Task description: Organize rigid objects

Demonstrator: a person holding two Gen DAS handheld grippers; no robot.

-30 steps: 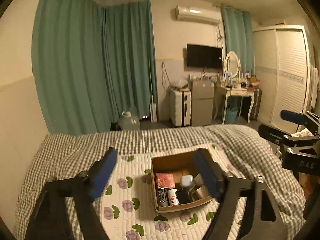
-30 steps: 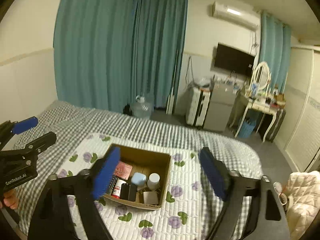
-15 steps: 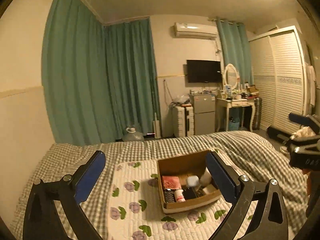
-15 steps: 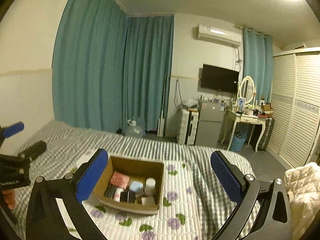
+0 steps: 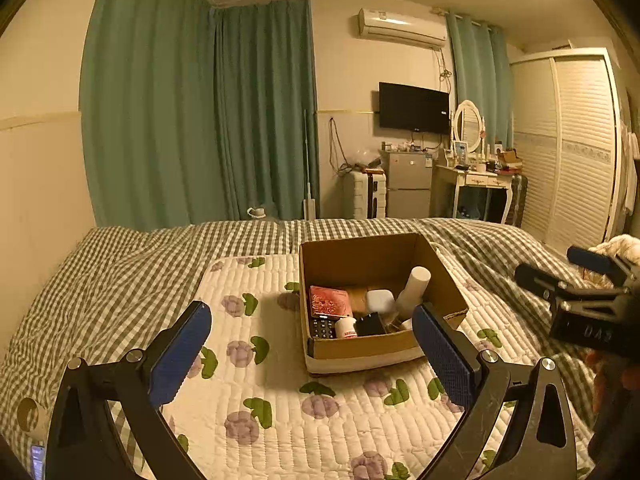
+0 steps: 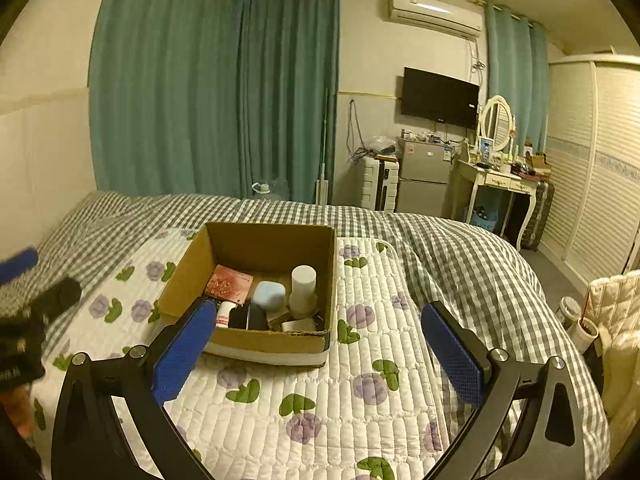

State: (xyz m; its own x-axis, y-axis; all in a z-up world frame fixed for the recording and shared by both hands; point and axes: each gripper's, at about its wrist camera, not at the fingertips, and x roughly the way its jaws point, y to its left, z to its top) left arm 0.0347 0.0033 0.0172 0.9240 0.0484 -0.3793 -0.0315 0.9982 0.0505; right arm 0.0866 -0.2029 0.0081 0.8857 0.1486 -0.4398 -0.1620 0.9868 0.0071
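Observation:
An open cardboard box sits on a white quilted flower mat on the bed; it also shows in the right wrist view. Inside lie a red patterned card, a remote, a small white bottle, a pale case, a white cylinder and dark items. My left gripper is open and empty in front of the box. My right gripper is open and empty, near the box's front right corner.
The bed has a grey checked cover. Green curtains, a TV, a small fridge, a dressing table and a white wardrobe stand beyond. A cream jacket lies at the right.
Both grippers have tilted and moved nearer the bed; the box now looks larger and closer. Both stay open and empty.

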